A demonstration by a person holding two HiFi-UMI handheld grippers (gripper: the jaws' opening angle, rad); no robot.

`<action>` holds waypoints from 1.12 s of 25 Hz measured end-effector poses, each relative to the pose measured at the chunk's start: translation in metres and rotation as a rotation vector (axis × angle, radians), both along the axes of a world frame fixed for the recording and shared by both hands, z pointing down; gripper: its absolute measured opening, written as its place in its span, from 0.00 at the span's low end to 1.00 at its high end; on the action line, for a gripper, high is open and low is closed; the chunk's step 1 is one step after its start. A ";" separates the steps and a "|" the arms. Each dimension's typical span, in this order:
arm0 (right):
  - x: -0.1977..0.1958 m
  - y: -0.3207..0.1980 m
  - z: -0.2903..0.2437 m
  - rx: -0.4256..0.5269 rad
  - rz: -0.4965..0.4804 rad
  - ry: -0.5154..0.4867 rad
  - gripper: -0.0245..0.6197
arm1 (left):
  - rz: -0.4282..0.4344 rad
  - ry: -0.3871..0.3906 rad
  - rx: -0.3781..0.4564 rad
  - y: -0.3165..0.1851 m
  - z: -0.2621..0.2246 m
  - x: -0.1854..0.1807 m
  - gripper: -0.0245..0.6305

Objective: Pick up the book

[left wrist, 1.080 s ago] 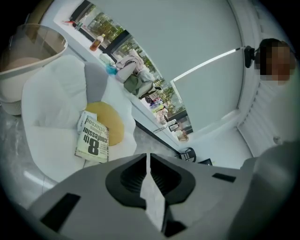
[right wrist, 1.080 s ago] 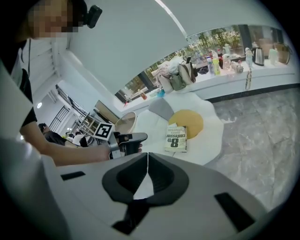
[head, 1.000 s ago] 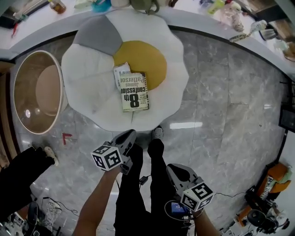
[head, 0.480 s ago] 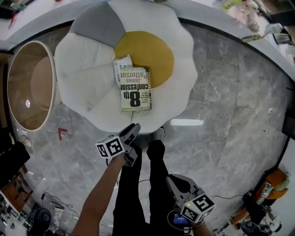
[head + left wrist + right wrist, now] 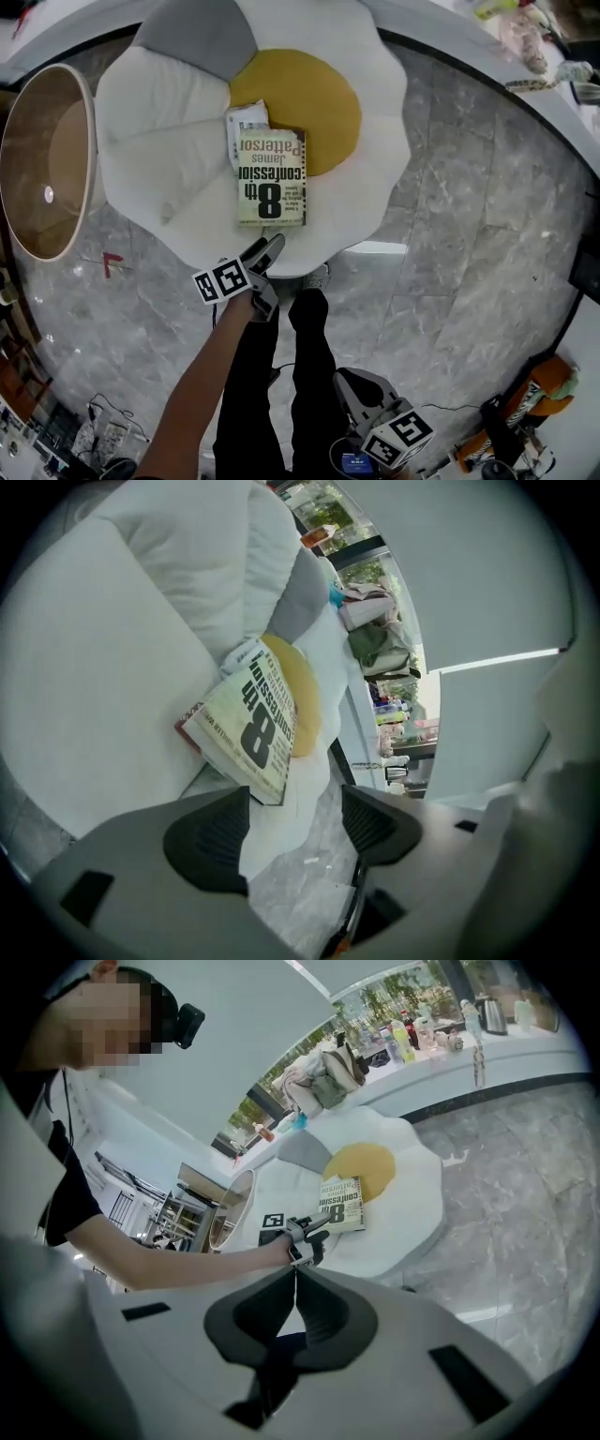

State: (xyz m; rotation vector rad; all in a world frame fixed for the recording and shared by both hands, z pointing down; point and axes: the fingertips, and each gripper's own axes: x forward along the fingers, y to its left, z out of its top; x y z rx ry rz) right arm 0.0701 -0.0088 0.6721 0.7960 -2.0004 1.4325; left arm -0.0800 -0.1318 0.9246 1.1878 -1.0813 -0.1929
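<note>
- We held our left gripper (image 5: 265, 253) at the near edge of the white cushion (image 5: 159, 141). Its jaws stood wide, having just been opening, with nothing between them.
- The book (image 5: 270, 178) lay flat just beyond those jaws, close to the cushion's near edge, its far end overlapping the yellow centre (image 5: 314, 89).
- Our right gripper (image 5: 349, 384) hung well back over the marble floor (image 5: 450, 216), jaws pressed together on nothing.
</note>
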 end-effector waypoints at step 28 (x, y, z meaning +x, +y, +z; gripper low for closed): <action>-0.004 0.002 0.031 -0.065 -0.005 0.020 0.07 | -0.368 0.058 -0.022 -0.028 0.083 -0.016 0.65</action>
